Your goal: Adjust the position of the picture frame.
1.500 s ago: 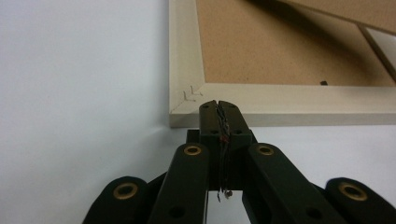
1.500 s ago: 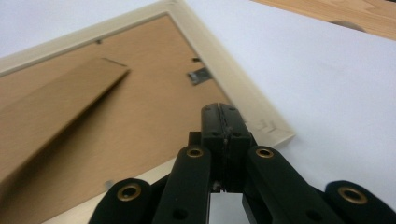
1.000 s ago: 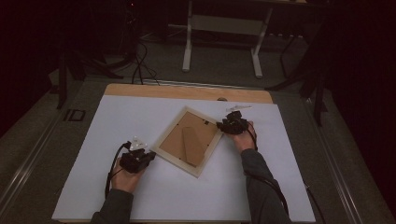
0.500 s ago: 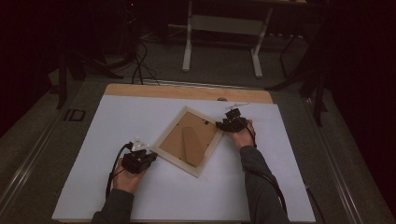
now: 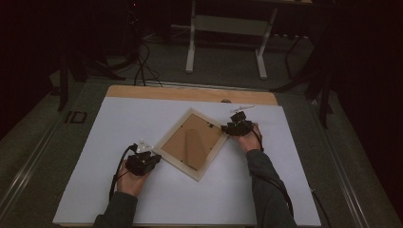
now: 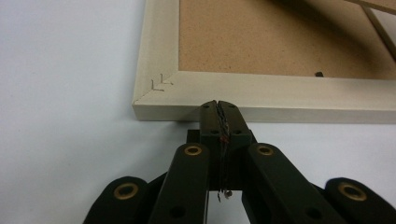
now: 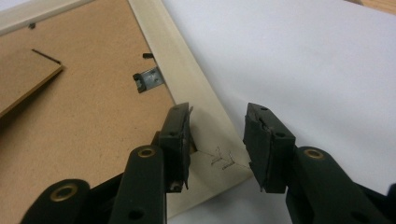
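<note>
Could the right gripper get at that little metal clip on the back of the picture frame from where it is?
Probably yes: the right gripper stands open over the frame's corner, and the clip lies just ahead with nothing between.

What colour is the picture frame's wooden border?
The picture frame has a pale cream border around a brown backing board, clearest in the left gripper view.
</note>
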Available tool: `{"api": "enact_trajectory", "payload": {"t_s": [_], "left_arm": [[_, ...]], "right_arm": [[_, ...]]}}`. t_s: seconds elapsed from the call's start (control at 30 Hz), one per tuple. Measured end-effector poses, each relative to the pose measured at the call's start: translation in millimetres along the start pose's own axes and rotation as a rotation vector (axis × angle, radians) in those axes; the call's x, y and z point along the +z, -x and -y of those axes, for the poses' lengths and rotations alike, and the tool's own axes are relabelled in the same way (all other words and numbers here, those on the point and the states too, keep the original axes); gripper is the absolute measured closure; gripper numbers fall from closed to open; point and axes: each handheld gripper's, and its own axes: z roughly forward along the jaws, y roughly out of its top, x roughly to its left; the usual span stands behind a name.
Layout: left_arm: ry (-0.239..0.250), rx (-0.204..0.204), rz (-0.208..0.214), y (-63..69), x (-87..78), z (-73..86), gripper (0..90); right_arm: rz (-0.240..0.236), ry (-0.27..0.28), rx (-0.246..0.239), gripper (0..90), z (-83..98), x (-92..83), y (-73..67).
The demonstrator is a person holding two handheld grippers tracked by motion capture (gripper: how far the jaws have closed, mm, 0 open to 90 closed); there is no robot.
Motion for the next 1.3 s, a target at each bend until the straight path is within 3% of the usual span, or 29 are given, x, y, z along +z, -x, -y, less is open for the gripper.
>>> {"api": "enact_trajectory", "payload": {"t_s": [0.47, 0.73, 0.83, 0.87, 0.9, 0.93, 1.07, 1.3], "left_arm": [[-0.011, -0.009, -0.031, -10.4, 2.3, -6.1, 90.0], [-0.011, -0.028, -0.039, -16.3, 4.1, -8.9, 90.0], [-0.018, -0.023, -0.043, -15.9, 5.7, -11.6, 90.0], [-0.022, -0.018, -0.045, -16.0, 6.1, -12.7, 90.0], [-0.02, -0.022, -0.043, -16.0, 7.2, -13.4, 90.0], [-0.02, -0.023, -0.042, -16.4, 7.7, -13.9, 90.0], [-0.022, -0.028, -0.04, -17.5, 10.3, -16.5, 90.0], [-0.026, -0.038, -0.031, -20.1, 15.3, -22.1, 90.0]], "right_arm": [[-0.038, -0.003, -0.004, 65.0, 18.0, -15.7, -3.1], [-0.114, -0.078, -0.039, 66.3, 17.9, -22.3, -1.2], [-0.13, -0.034, -0.013, 68.3, 16.4, -25.2, 3.6], [-0.126, 0.001, 0.019, 68.3, 15.7, -27.2, 6.6], [-0.081, 0.049, 0.08, 75.2, 15.7, -28.8, 11.1], [-0.081, 0.049, 0.08, 75.2, 15.7, -28.8, 11.1], [0.011, 0.015, 0.085, 86.4, 19.3, -21.4, 12.1], [0.005, -0.025, 0.075, 89.8, 27.1, -14.5, 11.0]]}}
